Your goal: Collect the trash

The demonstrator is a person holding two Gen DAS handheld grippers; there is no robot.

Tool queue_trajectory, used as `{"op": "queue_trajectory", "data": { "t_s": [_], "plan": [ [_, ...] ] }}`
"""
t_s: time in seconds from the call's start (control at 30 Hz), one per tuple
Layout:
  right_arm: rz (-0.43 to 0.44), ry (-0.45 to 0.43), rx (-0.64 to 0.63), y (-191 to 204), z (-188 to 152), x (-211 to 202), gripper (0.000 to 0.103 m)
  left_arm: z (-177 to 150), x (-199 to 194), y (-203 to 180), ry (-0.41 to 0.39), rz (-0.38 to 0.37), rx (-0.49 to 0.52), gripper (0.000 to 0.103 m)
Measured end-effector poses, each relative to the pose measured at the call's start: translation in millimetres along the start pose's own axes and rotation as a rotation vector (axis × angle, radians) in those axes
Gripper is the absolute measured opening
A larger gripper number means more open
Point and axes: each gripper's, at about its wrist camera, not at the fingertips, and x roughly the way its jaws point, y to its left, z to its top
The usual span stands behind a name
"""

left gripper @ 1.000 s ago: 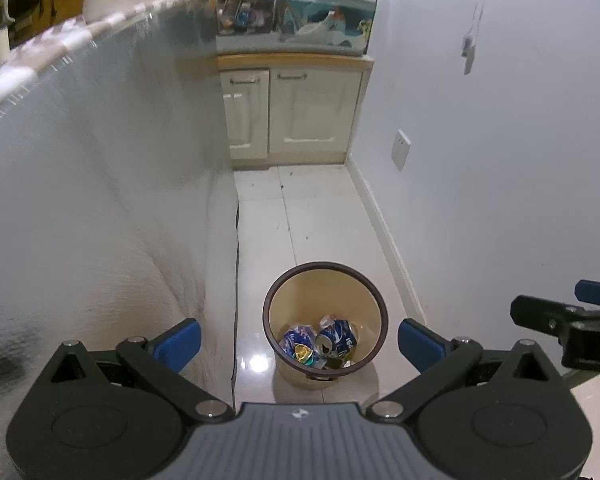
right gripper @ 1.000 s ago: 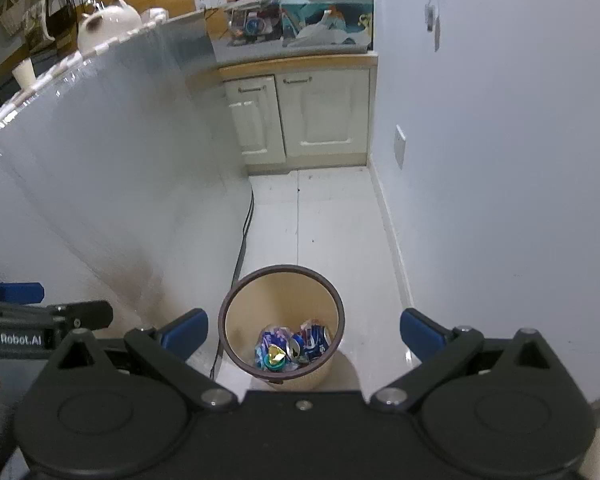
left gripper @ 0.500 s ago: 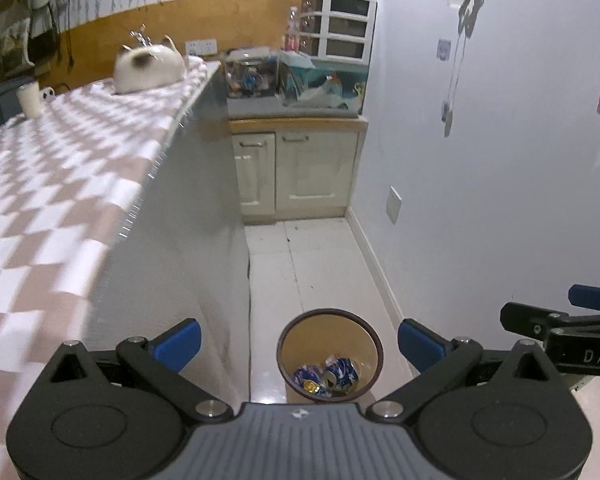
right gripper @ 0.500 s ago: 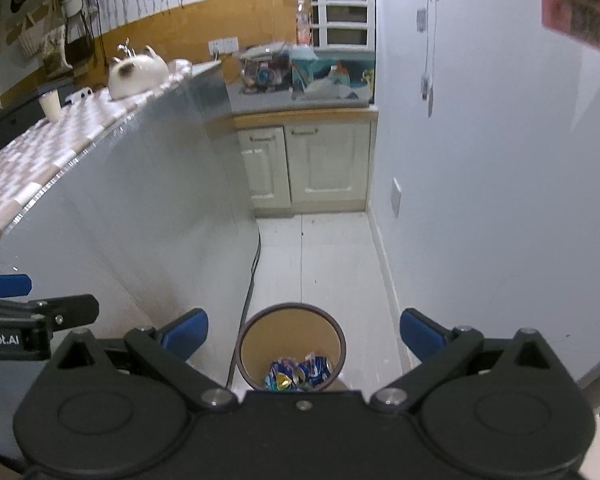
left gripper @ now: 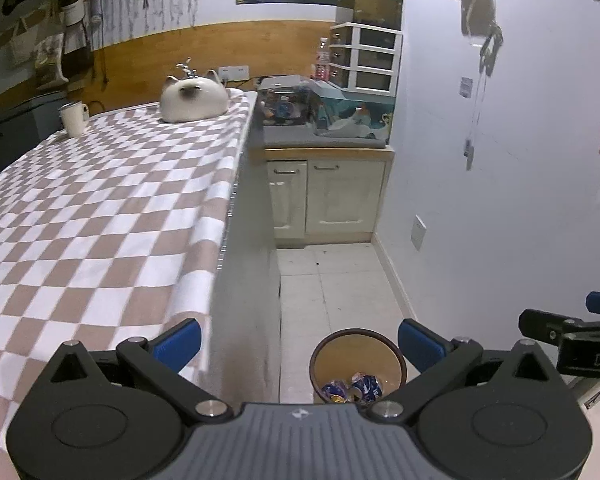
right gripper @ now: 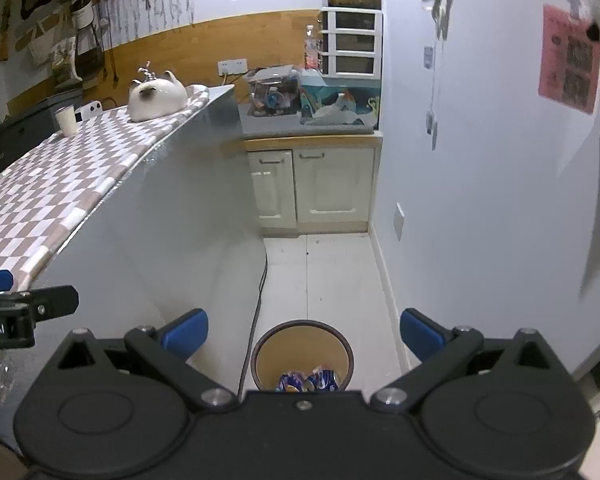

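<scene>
Tablecloth (left gripper: 100, 216): brown-and-white checks. Cat-shaped ceramic (left gripper: 194, 98): cream-white, dark face. Mug (left gripper: 73, 119): white. Waste bin (left gripper: 358, 364): dark brown rim, tan inside. Crushed cans (left gripper: 356, 387) in the bin: blue with silver and yellow. Cabinet (left gripper: 326, 198): cream doors, wood-toned top. Wall panel (left gripper: 140, 66): orange-brown wood. Floor tiles (left gripper: 340, 292): white. Poster (right gripper: 568, 60): pink with dark print. Gripper fingertips (left gripper: 179, 343): blue pads on black bodies.

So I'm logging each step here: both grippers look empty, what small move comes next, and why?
Probably swing the left hand-held gripper over the checkered tablecloth to look for more trash. Both it and the right hand-held gripper are open and empty, and crushed cans already lie in the waste bin.
</scene>
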Motion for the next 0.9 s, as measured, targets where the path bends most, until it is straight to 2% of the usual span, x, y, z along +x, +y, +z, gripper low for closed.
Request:
{"op": "queue_trajectory", "data": {
  "t_s": [0.37,0.9],
  "plan": [
    [-0.020,0.004,-0.025,28.3,1.7,-21.0,0.103,-2.4,-26.3,35.1,-0.023,0.021,-0.017,0.103],
    [-0.046,-0.011,-0.004,41.2,-5.7,-45.7,0.103,-16.1,-46.2,59.3,-0.025,0.027,0.007,0.103]
  ]
}}
